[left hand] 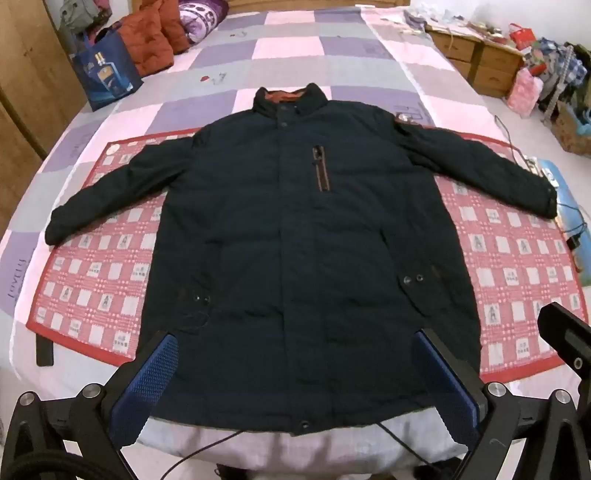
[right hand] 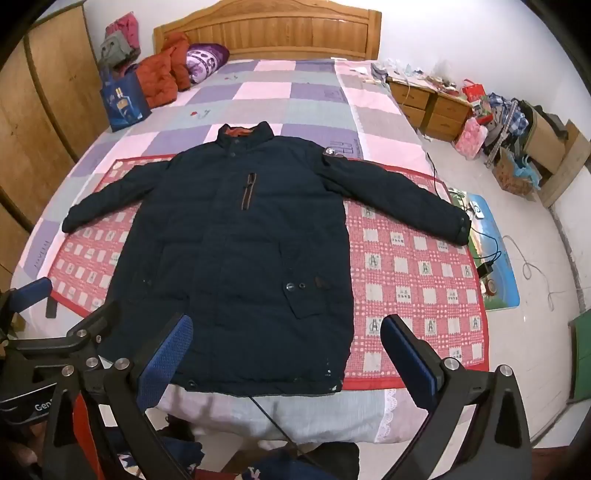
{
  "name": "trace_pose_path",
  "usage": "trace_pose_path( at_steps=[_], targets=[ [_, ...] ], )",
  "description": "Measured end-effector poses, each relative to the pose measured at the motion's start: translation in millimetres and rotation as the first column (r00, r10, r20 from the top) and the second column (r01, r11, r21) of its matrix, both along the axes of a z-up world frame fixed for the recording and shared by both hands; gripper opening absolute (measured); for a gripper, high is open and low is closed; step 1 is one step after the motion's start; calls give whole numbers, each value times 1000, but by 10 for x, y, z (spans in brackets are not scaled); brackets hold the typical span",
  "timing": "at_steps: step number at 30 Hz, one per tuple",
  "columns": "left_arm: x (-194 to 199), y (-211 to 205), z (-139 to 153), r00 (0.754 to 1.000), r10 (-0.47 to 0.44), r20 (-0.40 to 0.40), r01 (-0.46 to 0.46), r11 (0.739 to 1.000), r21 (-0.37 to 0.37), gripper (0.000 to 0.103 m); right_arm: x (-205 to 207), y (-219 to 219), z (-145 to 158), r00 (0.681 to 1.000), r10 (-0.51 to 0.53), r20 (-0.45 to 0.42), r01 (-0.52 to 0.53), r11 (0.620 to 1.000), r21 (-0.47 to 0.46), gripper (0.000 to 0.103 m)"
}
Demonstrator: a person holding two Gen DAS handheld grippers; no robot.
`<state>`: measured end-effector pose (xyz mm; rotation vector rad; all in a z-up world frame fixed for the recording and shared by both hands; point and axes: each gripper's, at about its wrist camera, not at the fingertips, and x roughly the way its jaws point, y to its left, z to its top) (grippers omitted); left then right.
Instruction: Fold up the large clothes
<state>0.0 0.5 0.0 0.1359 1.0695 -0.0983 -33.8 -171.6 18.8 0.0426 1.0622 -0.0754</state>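
Dark navy jacket (left hand: 295,240) lies flat, front up, sleeves spread, on red checked mat (left hand: 517,266) ahead of my left gripper (left hand: 295,373); fingers spread wide, nothing held. My right gripper (right hand: 288,354) likewise released. Only right view shows wooden headboard (right hand: 266,33).

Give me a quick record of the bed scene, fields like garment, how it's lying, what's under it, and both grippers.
garment: dark navy jacket
lay: flat, front up, closed, both sleeves spread out, collar toward the headboard
under it: red checked mat on a patchwork bedspread
left gripper: open, above the hem, holding nothing
right gripper: open, holding nothing
fold progress: none yet
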Motion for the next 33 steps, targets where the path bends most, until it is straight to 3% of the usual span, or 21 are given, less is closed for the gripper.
trace_pose_path(
  at_steps=[33],
  targets=[
    [28, -18, 101, 1000, 6, 6, -6, 1000, 4, 103, -41, -14, 13, 1000, -6, 1, 6, 1000, -4, 103]
  ],
)
